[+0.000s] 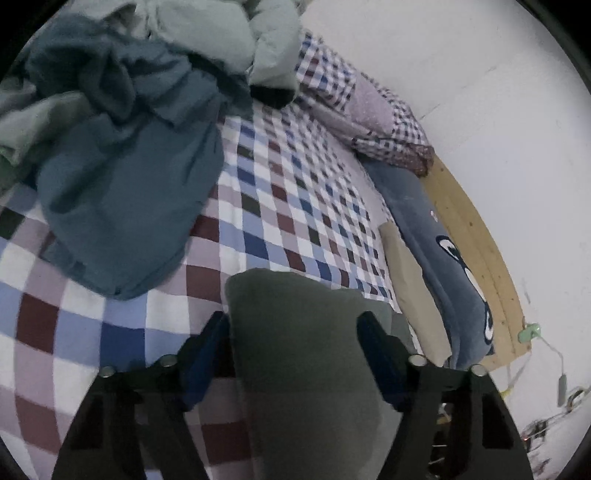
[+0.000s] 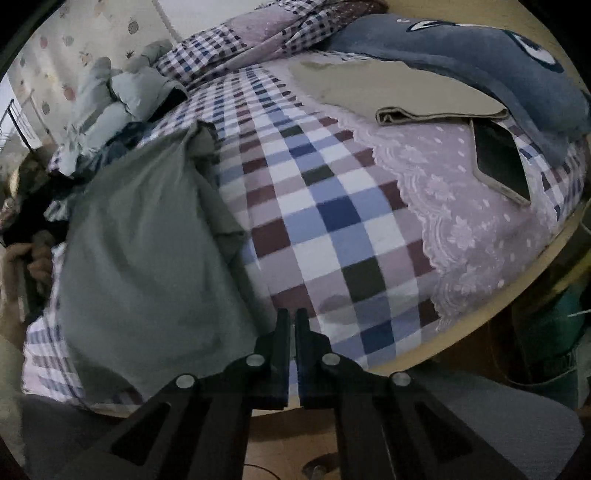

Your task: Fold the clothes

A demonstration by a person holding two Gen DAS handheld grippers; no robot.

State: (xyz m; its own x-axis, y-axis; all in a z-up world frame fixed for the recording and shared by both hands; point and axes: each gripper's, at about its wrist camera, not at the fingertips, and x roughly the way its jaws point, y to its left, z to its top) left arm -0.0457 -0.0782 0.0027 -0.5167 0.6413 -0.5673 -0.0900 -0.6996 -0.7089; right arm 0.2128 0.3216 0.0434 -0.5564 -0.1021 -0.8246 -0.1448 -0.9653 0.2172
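Nearest to us, our left gripper [image 1: 295, 325] stands with its blue-padded fingers [image 1: 207, 354] wide apart, a grey-green cloth garment [image 1: 306, 354] lying between them on the checked bedsheet of white, blue and maroon squares [image 1: 288, 192]; the pads flank the fabric without pressing it, so we judge it is not gripped. Our right gripper [image 2: 292, 317] has its black fingers drawn almost together with only a thin slit left, and nothing sits between them; it hovers at the near edge of the bed just beside the same grey-green garment [image 2: 147, 251], which in that view lies spread in a rough panel with a rumpled far edge. We judge this garment is partway through folding, not yet a neat packet. Farther off, a crumpled teal-blue garment [image 1: 122, 192] and a heap of pale grey-green clothing [image 1: 221, 33] lie unfolded, so most of the work remains. A flat folded beige cloth [image 2: 399, 92] rests near the far bedside under a blue-grey plush cushion with cartoon eyes [image 2: 480, 55], possibly one finished piece. We can read no brand, label or writing anywhere.
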